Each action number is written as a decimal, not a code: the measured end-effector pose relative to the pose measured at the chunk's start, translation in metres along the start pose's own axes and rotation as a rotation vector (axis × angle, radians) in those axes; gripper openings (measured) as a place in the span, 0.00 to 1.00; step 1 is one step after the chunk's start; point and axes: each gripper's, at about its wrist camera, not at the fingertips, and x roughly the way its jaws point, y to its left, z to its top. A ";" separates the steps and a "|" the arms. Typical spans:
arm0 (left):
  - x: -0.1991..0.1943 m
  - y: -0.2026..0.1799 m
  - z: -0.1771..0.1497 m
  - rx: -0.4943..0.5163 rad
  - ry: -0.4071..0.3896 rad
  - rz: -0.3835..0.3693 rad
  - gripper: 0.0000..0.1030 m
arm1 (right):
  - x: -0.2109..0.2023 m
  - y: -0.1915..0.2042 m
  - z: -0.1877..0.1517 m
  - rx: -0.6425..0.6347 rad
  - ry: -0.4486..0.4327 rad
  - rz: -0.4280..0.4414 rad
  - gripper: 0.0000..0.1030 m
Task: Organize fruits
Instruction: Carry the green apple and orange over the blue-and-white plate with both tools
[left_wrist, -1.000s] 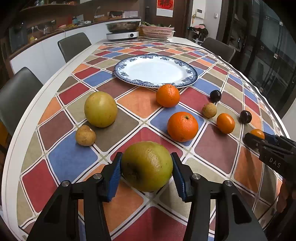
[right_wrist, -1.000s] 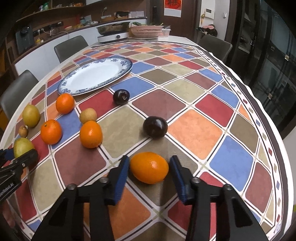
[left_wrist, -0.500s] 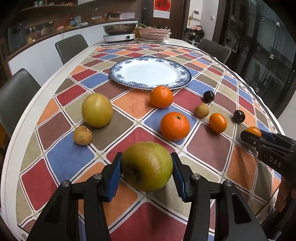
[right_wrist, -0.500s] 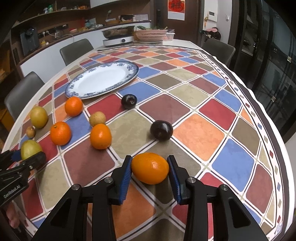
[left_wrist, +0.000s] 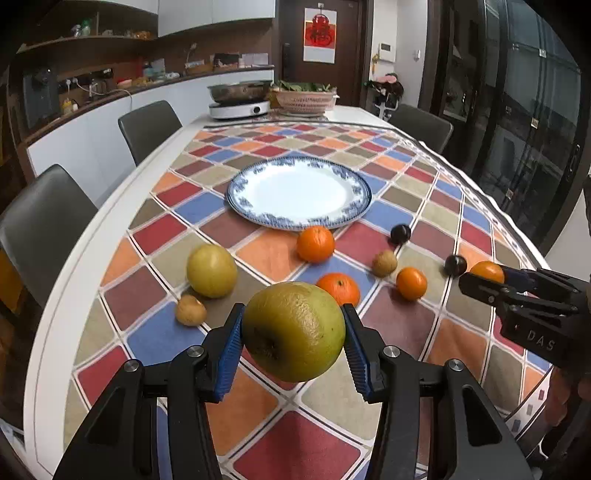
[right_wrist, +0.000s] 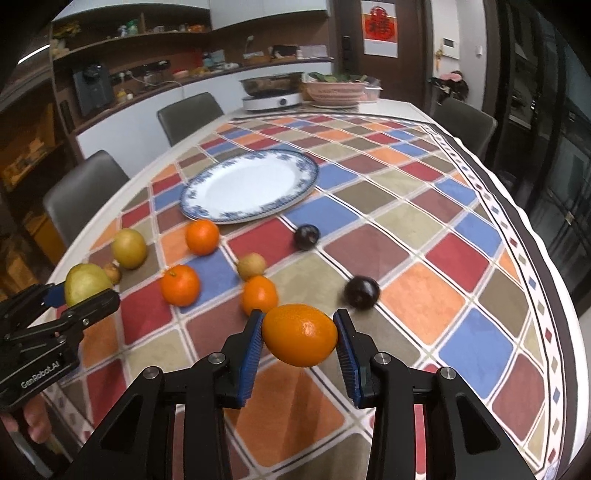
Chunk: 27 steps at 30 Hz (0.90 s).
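My left gripper (left_wrist: 293, 332) is shut on a large green-yellow fruit (left_wrist: 293, 330) and holds it above the table. My right gripper (right_wrist: 300, 341) is shut on an orange (right_wrist: 300, 339), also lifted. A white plate with a blue rim (left_wrist: 299, 192) lies empty mid-table; it shows in the right wrist view (right_wrist: 249, 186) too. Loose on the cloth are a yellow fruit (left_wrist: 211, 270), three oranges (left_wrist: 316, 243) (left_wrist: 339, 288) (left_wrist: 411, 283), two small brown fruits (left_wrist: 190, 310) (left_wrist: 384, 263) and two dark plums (left_wrist: 400, 233) (left_wrist: 455, 265).
The chequered tablecloth (left_wrist: 424, 206) covers the oval table. A hotplate with a steel pan (left_wrist: 240, 99) and a pink basket (left_wrist: 306, 99) stand at the far end. Grey chairs (left_wrist: 147, 127) line the left side, and one stands at the far right (left_wrist: 421, 127).
Both grippers have risen off the table with their fruit, the left with the green-yellow fruit and the right with the orange. The right gripper closed fully onto the orange. The loose fruit stayed put.
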 end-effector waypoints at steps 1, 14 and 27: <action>-0.002 0.001 0.002 -0.002 -0.005 0.002 0.48 | -0.001 0.002 0.002 -0.009 -0.002 0.006 0.38; -0.011 0.029 0.041 -0.036 -0.049 0.027 0.48 | 0.001 0.039 0.055 -0.094 -0.024 0.093 0.38; 0.005 0.048 0.088 -0.024 -0.055 0.029 0.48 | 0.026 0.059 0.106 -0.116 -0.001 0.153 0.38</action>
